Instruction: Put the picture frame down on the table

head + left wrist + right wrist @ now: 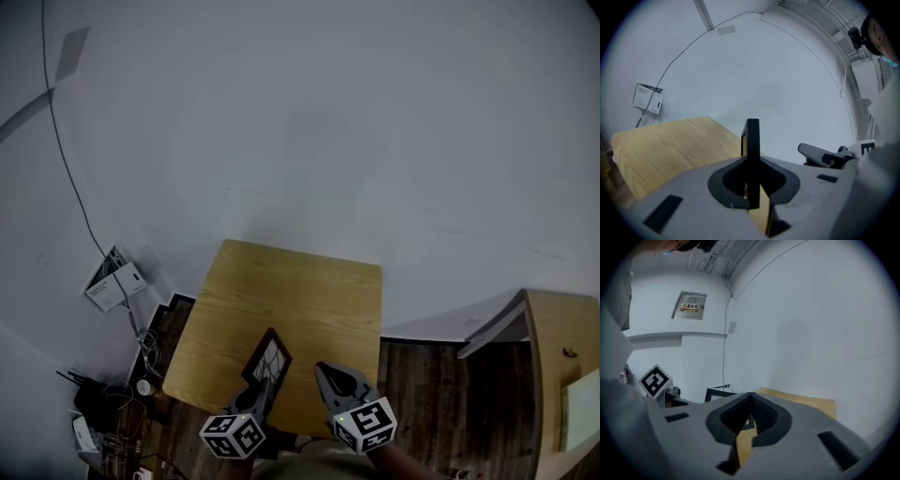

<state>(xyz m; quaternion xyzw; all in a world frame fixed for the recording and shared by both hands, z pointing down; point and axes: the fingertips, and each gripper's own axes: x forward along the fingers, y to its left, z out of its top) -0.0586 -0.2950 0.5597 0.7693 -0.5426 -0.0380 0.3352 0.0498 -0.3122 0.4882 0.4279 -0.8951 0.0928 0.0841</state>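
- Head view: picture frame points lengthwise away from the person, over the desk.
- Left gripper fingers clamp its near end.
- Right gripper fingers together, empty.

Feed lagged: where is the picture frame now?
Head view, lower centre: the picture frame is clamped in the left gripper at the near edge of the wooden table, just left of the right gripper.

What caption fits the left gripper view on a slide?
Left gripper clamps a dark picture frame edge-on over the wooden table.
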